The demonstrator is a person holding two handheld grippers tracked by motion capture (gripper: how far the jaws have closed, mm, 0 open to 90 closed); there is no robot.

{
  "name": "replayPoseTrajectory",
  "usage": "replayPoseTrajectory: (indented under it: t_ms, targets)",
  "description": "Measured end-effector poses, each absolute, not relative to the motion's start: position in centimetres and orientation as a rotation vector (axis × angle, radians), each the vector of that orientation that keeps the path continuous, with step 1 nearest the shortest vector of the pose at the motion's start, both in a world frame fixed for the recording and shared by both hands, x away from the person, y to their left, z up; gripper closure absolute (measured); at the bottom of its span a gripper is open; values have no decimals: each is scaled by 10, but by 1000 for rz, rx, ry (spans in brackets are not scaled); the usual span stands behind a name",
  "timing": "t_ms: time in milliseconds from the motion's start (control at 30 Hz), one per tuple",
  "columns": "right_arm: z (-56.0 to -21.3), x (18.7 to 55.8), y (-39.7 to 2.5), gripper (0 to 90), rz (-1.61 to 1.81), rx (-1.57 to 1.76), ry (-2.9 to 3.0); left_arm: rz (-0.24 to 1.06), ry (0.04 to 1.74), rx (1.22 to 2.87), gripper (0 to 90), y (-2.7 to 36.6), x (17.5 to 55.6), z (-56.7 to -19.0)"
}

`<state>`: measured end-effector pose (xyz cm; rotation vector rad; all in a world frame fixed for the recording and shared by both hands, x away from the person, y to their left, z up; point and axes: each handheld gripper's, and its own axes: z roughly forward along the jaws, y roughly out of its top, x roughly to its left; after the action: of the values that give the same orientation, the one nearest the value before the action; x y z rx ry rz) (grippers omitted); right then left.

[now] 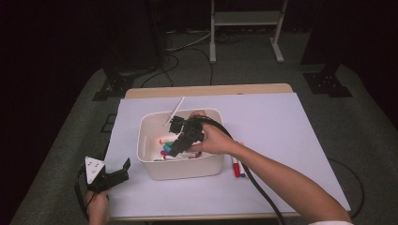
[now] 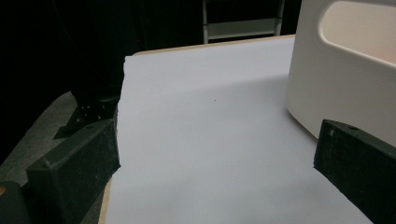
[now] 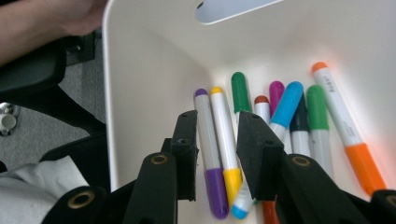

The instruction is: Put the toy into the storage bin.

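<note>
**Desk:** Markers, purple-capped (image 3: 209, 140) and yellow-capped (image 3: 225, 140), lie side by side on the floor of the white plastic bin (image 3: 140, 84). What is the right gripper (image 3: 218, 149) doing?

**Photographer:** It hangs inside the bin, jaws parted, nothing held, with both markers in the gap between them. Beyond lie green, blue, pink and orange markers (image 3: 343, 128), crowded together.

**Desk:** And the left gripper (image 2: 215, 172)?

**Photographer:** Spread wide and empty, low over the pale lilac table sheet (image 2: 201, 121), near the bin's outer wall.

**Desk:** How should the pick go?

**Photographer:** Judging from here, the person should shift sideways so one barrel sits centred, then descend square to it and close at mid-length. Clamping both risks one slipping out. Two red markers (image 1: 236, 168) rest on the sheet just beside the bin, by the forearm.
</note>
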<state>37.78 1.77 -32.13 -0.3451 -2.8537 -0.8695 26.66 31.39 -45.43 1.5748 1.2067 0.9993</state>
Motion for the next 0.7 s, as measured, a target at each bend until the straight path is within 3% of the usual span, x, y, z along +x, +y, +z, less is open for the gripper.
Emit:
replayPoseTrajectory:
  t_ms: [700]
  targets:
    - [-284, 363, -130, 637, -1130, -686, -2822, 1008, 1208, 1579, 0, 313, 266, -454]
